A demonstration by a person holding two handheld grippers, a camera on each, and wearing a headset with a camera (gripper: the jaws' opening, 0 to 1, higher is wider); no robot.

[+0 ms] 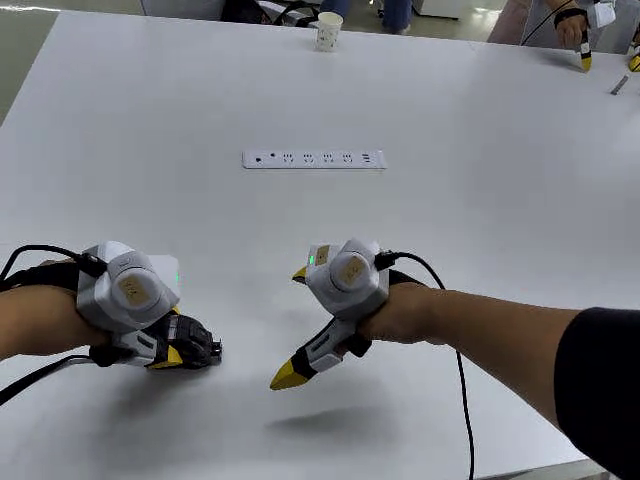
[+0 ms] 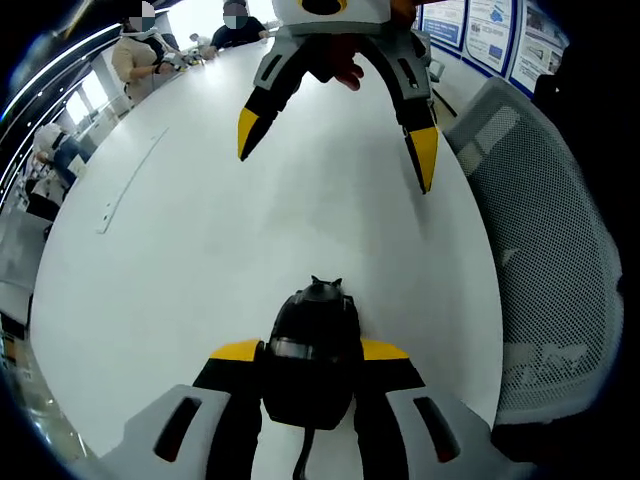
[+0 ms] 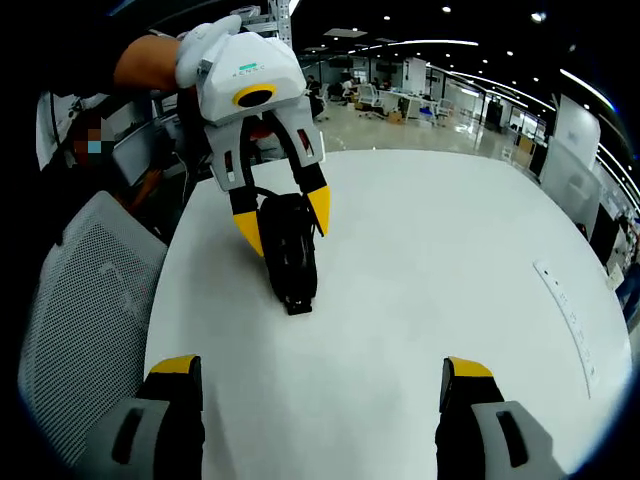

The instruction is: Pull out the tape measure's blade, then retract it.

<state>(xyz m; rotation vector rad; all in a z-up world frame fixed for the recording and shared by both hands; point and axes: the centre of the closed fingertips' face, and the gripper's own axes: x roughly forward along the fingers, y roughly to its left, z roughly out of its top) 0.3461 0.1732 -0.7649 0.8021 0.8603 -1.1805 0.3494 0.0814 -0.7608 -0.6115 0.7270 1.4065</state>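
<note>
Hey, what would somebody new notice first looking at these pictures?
Most striking is the black tape measure clamped in the left hand-held gripper, at the near left of the white table. Facing it, the right hand-held gripper hangs wide open, its yellow tips apart. Farther back lies a white power strip, with a paper cup at the far edge.

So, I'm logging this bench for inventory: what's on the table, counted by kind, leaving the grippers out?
Tape measure: 1
Power strip: 1
Paper cup: 1
Small grey item at the far right edge, too small to identify: 1
Total: 4
</note>
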